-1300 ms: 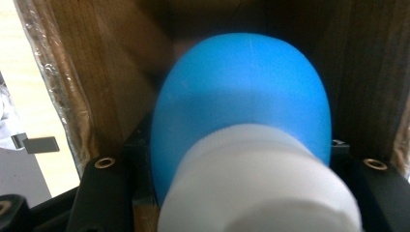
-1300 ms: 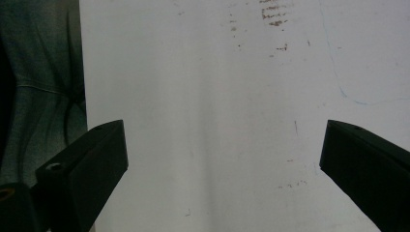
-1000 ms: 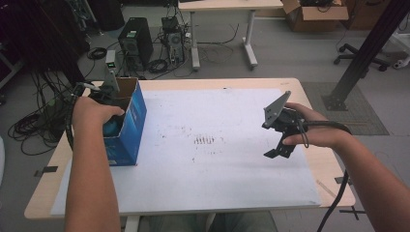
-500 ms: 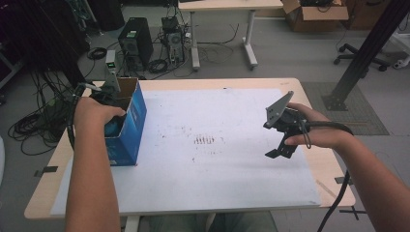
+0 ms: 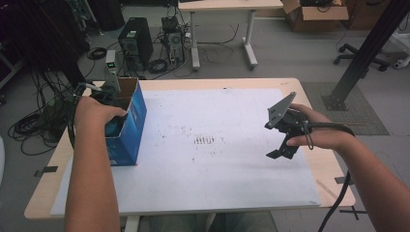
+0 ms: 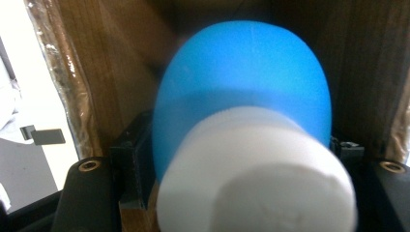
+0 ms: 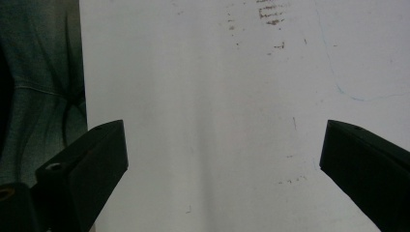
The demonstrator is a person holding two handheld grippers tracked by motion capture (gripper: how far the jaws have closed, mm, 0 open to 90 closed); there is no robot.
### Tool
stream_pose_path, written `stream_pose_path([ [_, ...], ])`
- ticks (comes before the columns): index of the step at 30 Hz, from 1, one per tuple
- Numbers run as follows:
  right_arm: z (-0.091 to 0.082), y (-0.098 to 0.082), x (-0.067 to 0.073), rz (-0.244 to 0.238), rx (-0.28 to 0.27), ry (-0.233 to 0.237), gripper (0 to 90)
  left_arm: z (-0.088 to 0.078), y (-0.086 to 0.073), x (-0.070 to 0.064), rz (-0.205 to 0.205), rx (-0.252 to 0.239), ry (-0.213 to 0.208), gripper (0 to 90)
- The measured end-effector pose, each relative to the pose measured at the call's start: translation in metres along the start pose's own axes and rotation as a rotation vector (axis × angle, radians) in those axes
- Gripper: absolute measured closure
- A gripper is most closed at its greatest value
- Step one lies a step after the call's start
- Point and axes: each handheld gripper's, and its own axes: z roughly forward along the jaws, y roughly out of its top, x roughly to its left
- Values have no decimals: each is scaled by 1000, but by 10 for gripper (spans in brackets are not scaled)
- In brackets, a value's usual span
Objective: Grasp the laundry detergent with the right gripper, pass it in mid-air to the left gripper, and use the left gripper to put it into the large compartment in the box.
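Blue-and-white object (image 6: 246, 145) inside blue box (image 5: 128, 128)

left hand (image 5: 96, 112) in blue box (image 5: 129, 126) | right tongs (image 5: 279, 147) above table (image 5: 232, 83)

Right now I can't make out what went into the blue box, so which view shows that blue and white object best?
The left gripper view: the blue and white object sits close up between that hand-held gripper's jaws, brown cardboard behind it. The high view gives a sliver of blue inside the blue box, under the left hand. The right gripper view faces the white table sheet.
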Motion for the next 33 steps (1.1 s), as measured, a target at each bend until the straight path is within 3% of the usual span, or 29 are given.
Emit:
stream_pose_path([
  [15, -2, -2, 2, -4, -10, -3, 32, -16, -5, 0, -19, -27, 8, 290],
  [33, -5, 4, 4, -17, -10, -3, 33, -62, -20, -4, -8, -81, 37, 214],
])
